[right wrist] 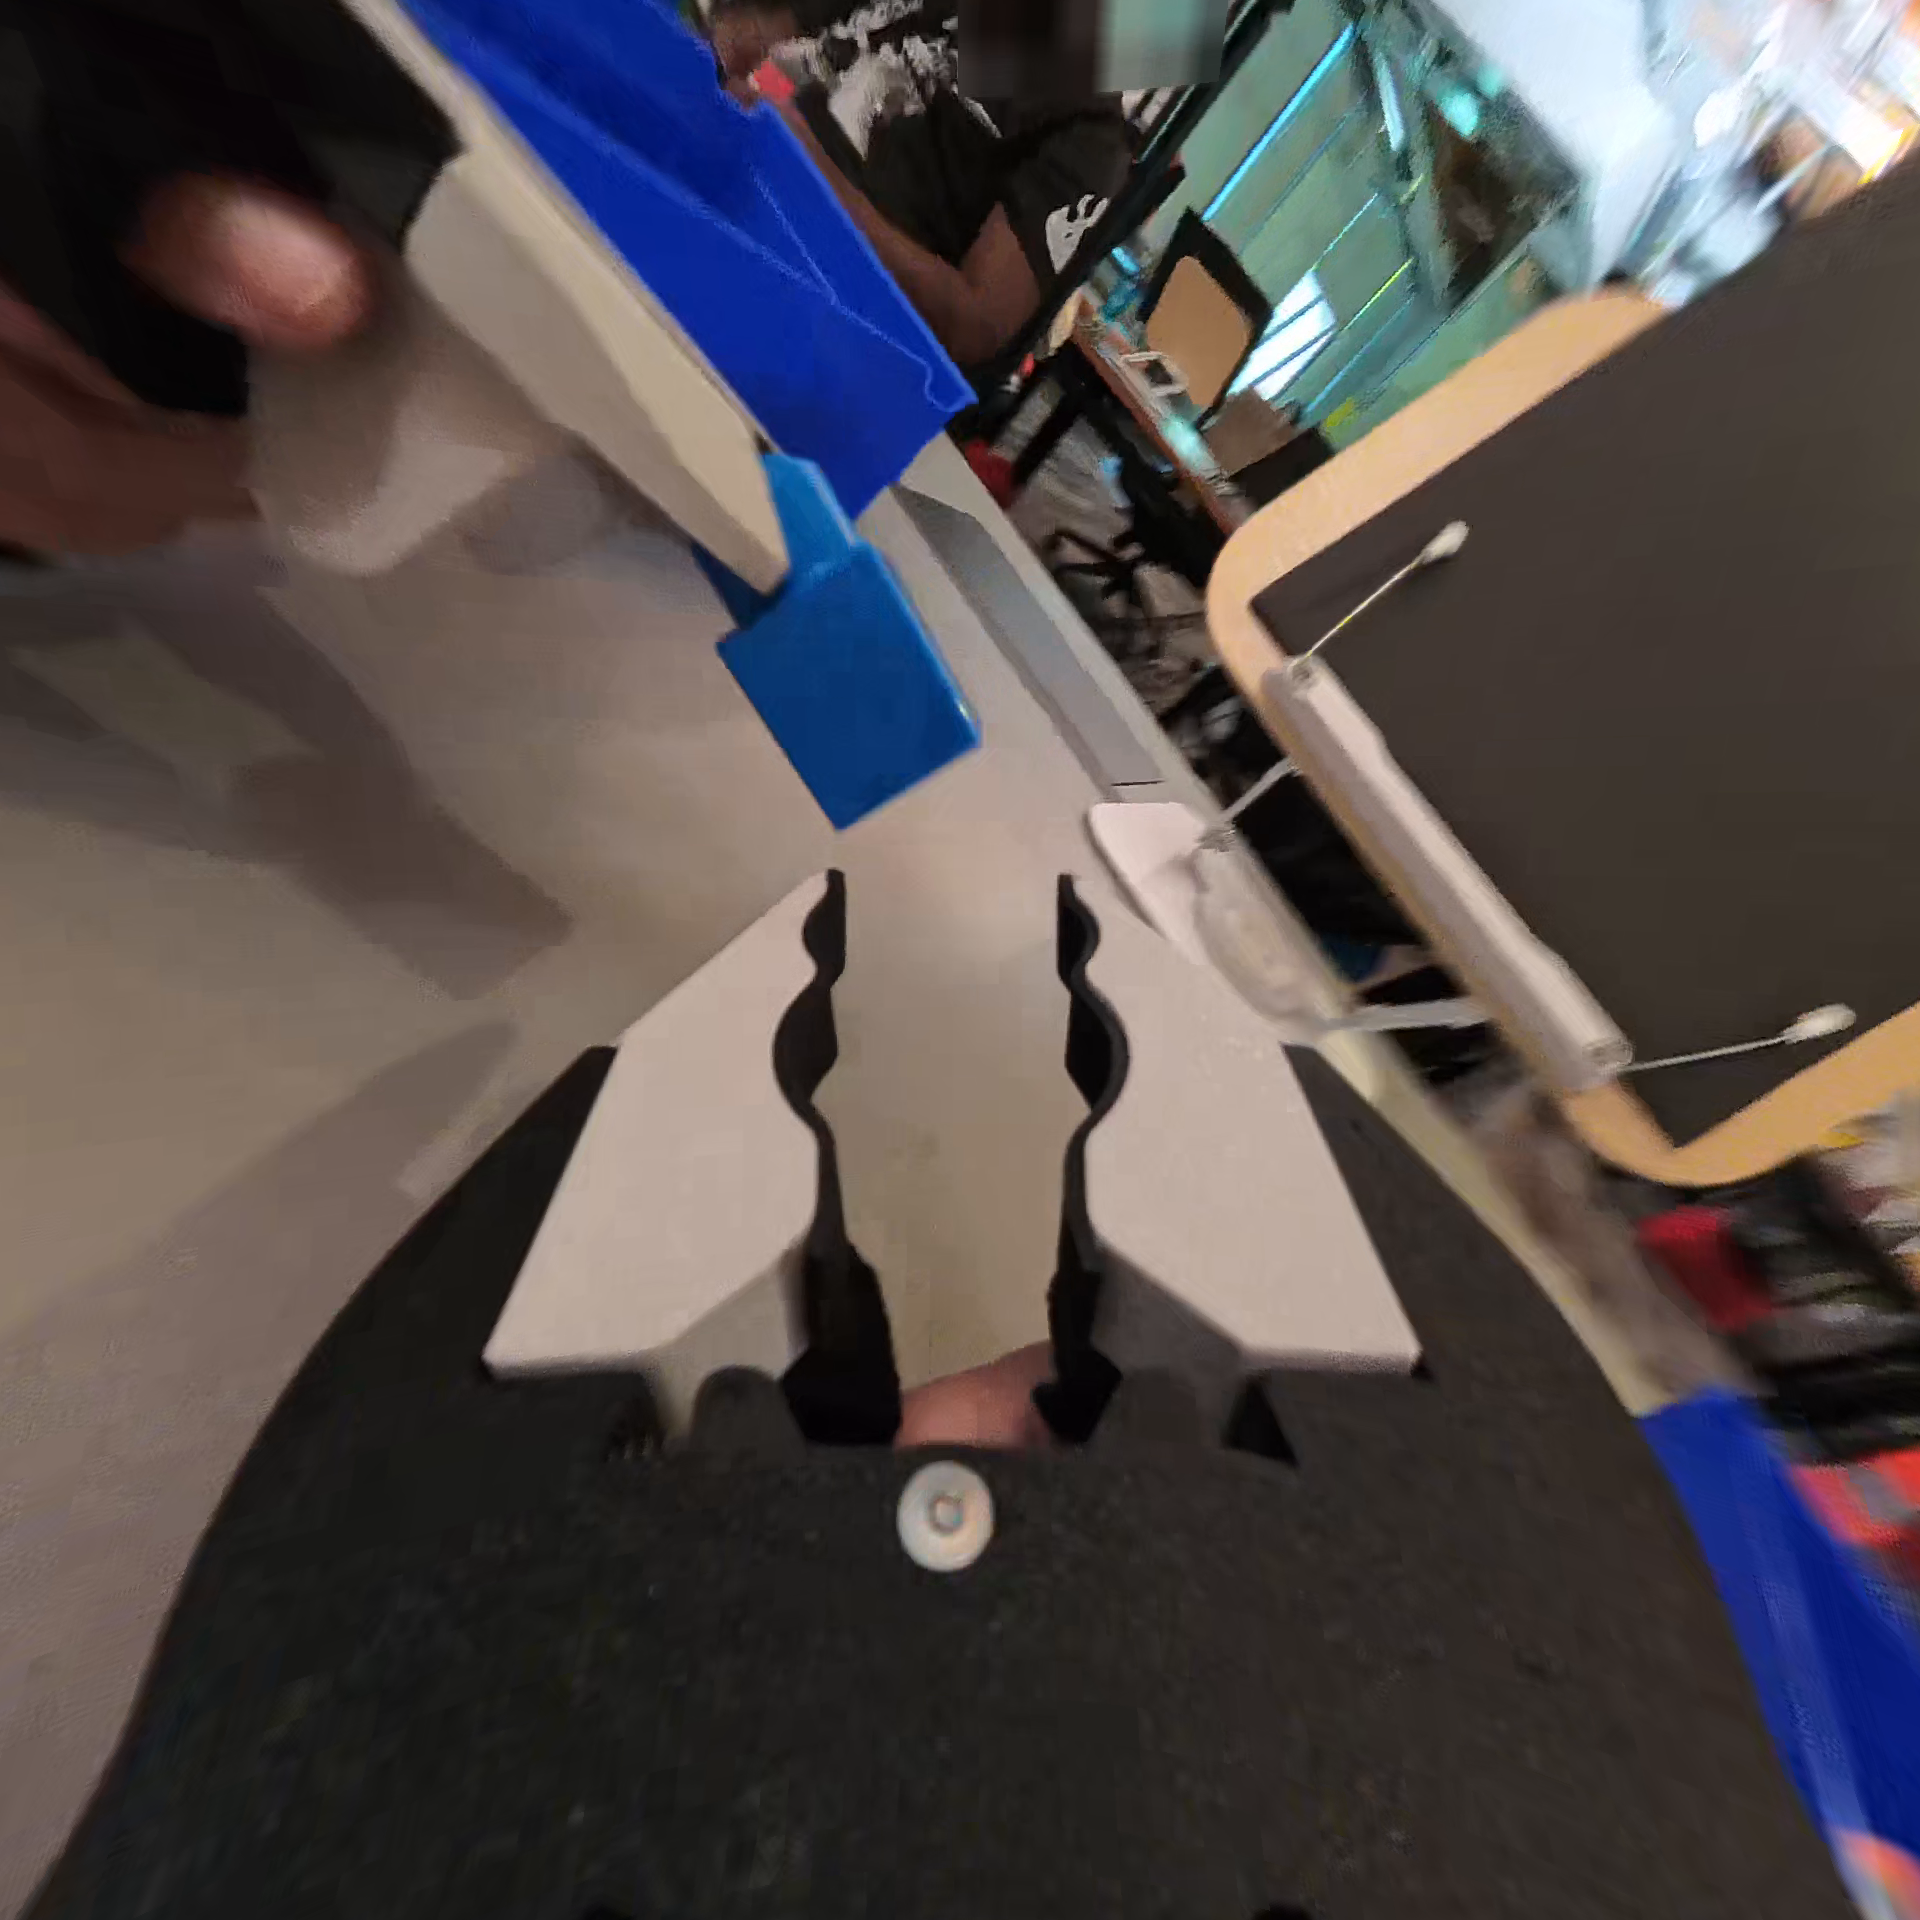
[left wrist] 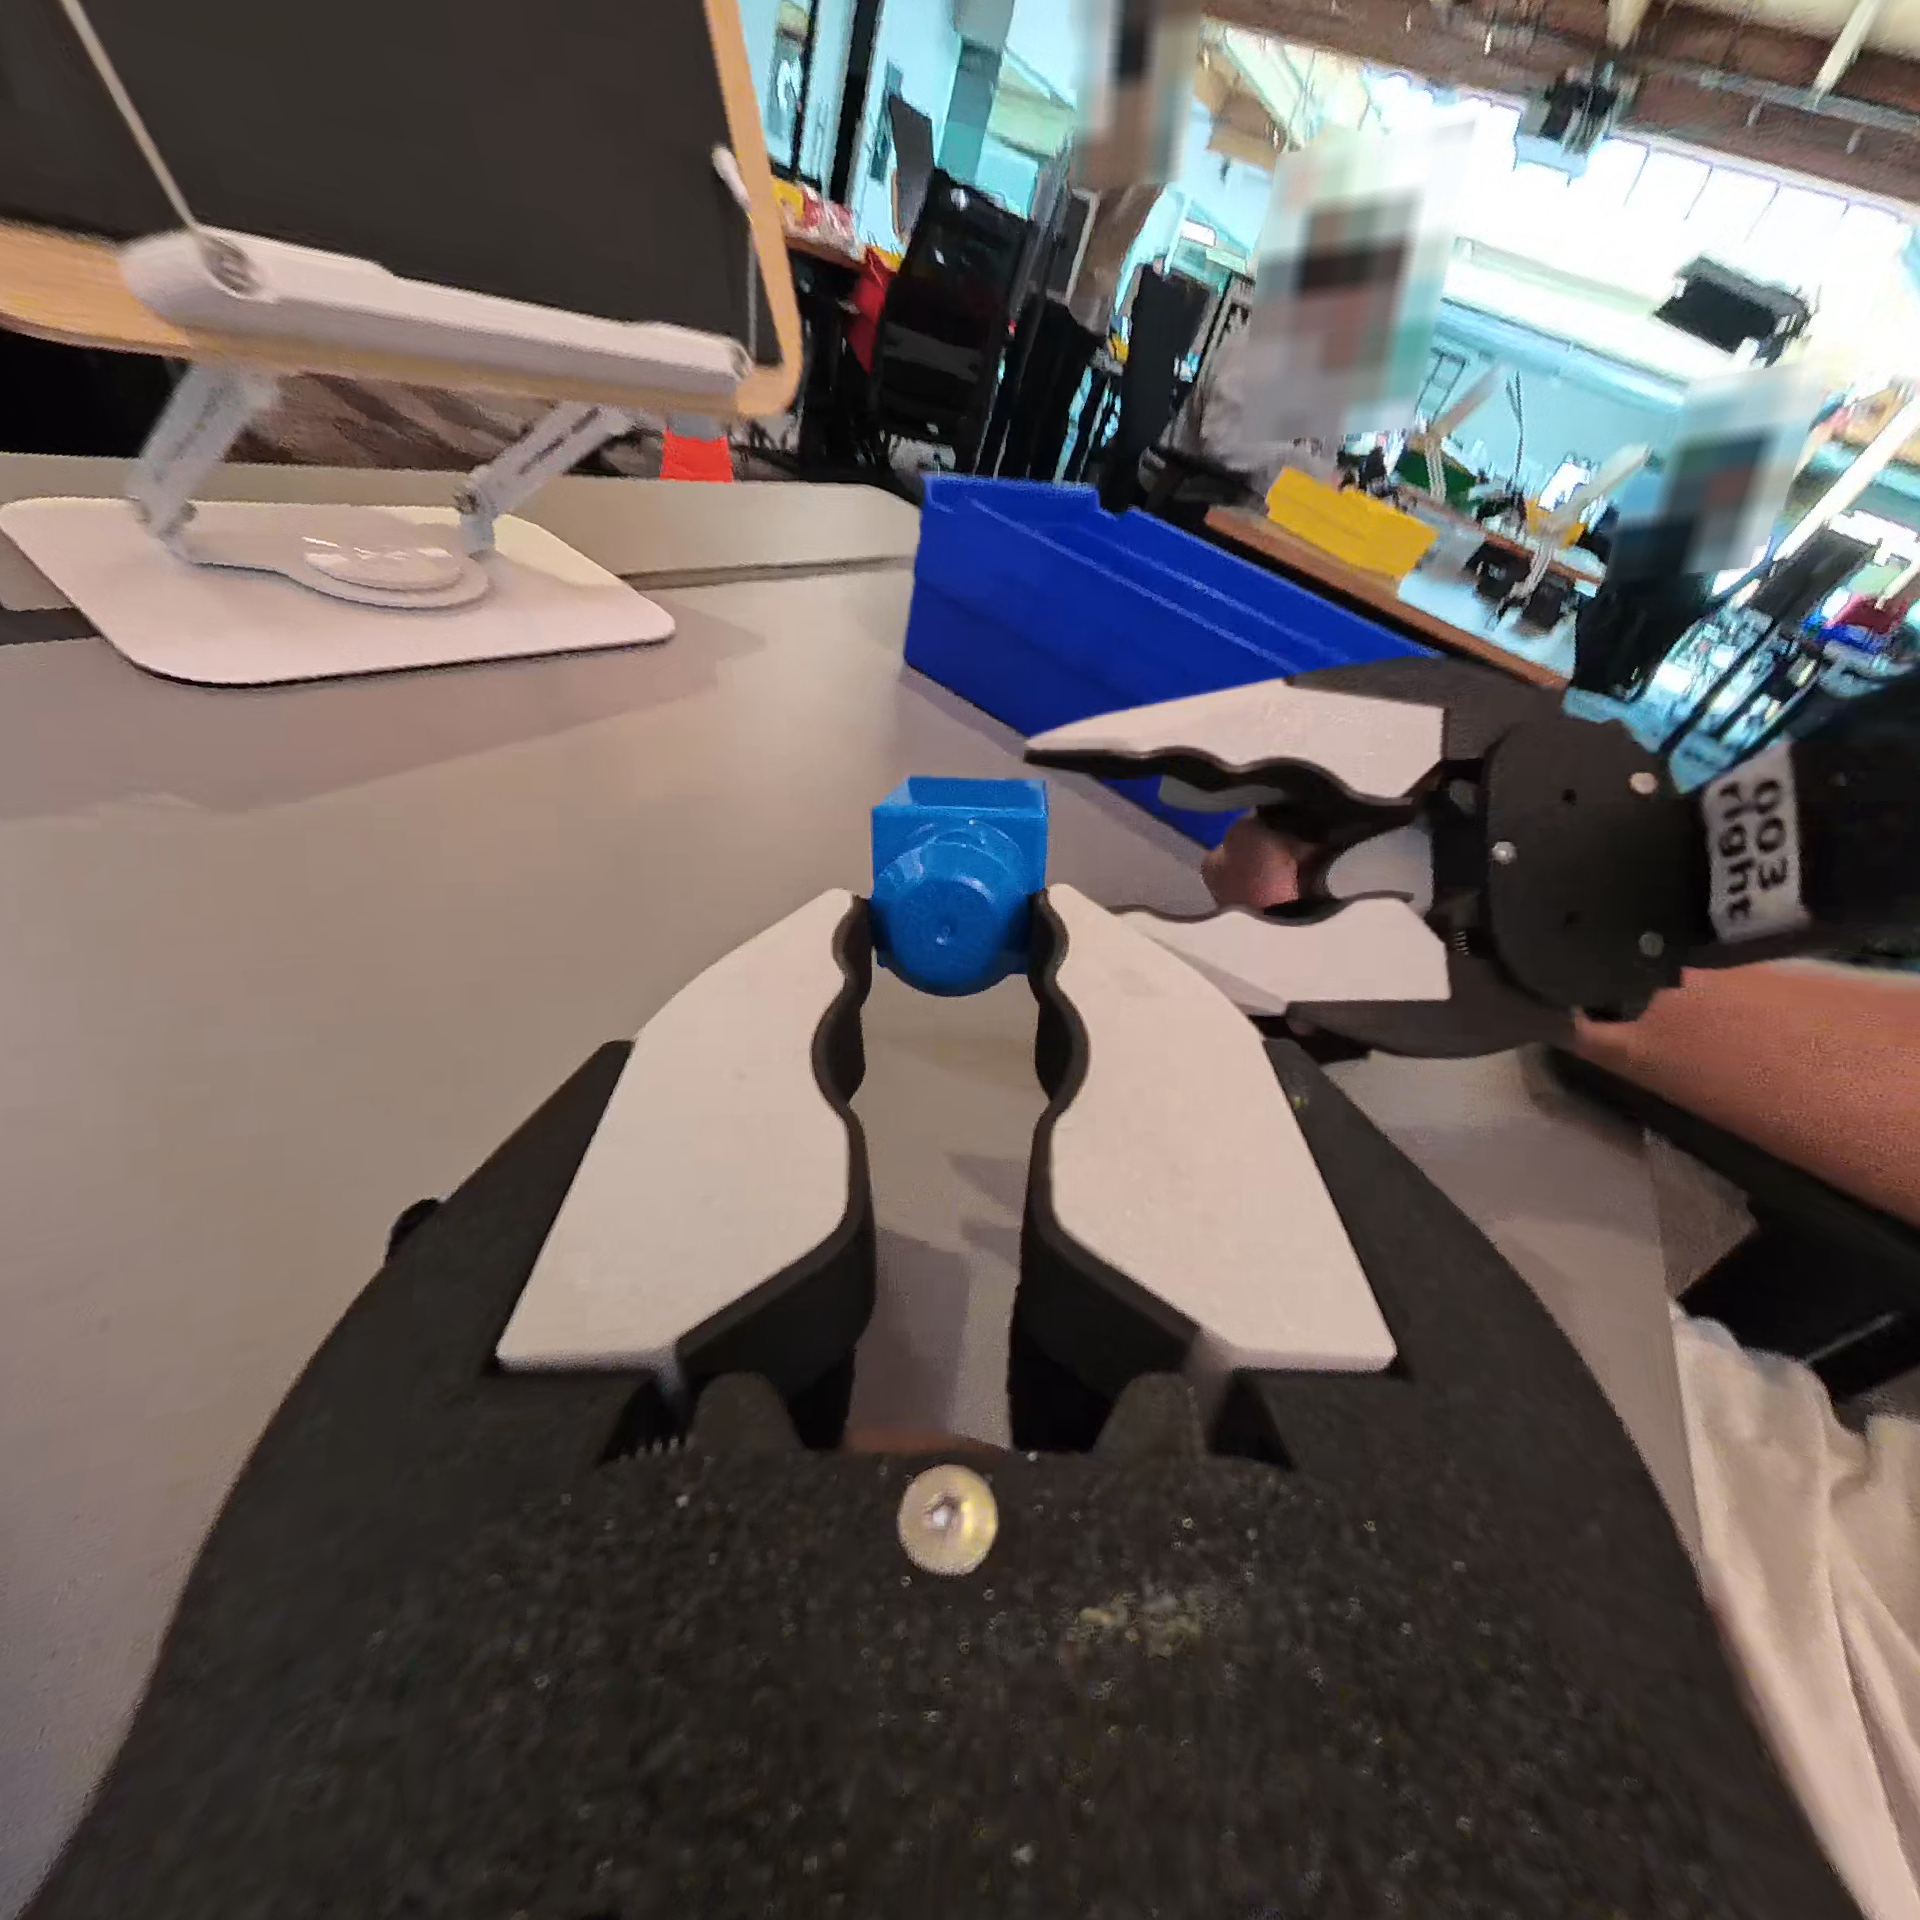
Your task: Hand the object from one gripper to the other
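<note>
A small blue plastic block (left wrist: pixel 954 894) with a square cup end and a round end is clamped between my left gripper's (left wrist: pixel 948 920) fingertips, held above the grey table (left wrist: pixel 312 935). My right gripper (left wrist: pixel 1086 831) is open and empty, with its tips just right of the block and pointing at it. In the right wrist view the block (right wrist: pixel 852 675) hangs just beyond my right gripper's (right wrist: pixel 948 894) open tips, not between them. One left finger (right wrist: pixel 603 353) shows on the block; the other is hidden behind it.
A blue bin (left wrist: pixel 1091 623) stands on the table behind the grippers and also shows in the right wrist view (right wrist: pixel 707 239). A black board with a wooden rim (left wrist: pixel 416 125) sits on a white stand (left wrist: pixel 343 582) at the far left. A person's forearm (left wrist: pixel 1766 1081) is at the right.
</note>
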{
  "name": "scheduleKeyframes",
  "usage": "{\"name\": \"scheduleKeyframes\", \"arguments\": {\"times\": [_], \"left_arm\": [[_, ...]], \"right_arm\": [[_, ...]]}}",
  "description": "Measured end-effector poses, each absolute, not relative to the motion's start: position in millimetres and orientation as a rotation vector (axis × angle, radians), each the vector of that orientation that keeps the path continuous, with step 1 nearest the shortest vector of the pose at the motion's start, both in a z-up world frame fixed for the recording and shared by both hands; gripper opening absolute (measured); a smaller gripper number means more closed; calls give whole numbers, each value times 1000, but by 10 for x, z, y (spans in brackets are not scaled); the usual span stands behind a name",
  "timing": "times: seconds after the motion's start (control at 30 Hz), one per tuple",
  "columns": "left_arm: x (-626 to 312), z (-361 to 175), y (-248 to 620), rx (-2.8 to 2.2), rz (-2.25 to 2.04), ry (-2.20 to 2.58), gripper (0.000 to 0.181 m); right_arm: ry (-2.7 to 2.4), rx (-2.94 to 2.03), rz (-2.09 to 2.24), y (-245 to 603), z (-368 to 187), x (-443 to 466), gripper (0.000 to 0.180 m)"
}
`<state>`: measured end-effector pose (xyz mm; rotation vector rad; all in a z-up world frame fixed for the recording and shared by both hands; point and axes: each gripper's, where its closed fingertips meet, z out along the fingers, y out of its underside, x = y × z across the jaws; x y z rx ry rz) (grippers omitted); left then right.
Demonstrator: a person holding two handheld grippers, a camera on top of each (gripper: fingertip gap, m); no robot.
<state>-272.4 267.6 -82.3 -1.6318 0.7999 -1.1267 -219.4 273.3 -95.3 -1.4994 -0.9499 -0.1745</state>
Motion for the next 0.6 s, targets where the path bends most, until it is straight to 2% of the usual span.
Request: {"name": "scheduleKeyframes", "arguments": {"times": [0.07, 0.2, 0.3, 0.53, 0.6], "left_arm": [[-2782, -758, 2707, -1612, -1198, 745, 28], [-2845, -588, 2677, -1538, -1404, 664, 28], [-2848, -563, 2637, -1529, -1509, 643, 28], [-2687, -544, 2413, -1488, -1635, 735, 28], [-2614, -582, 2352, -1503, -1631, 767, 28]], "right_arm": [[-879, -1611, 96, 2710, -997, -2216, 47], [-819, -1750, 787, 2477, -1077, -2401, 46], [-743, -1654, 1292, 2283, -785, -2450, 46], [-666, -1547, 1468, 2245, -523, -2360, 40], [-667, -1519, 1529, 2192, -480, -2394, 29]]}}
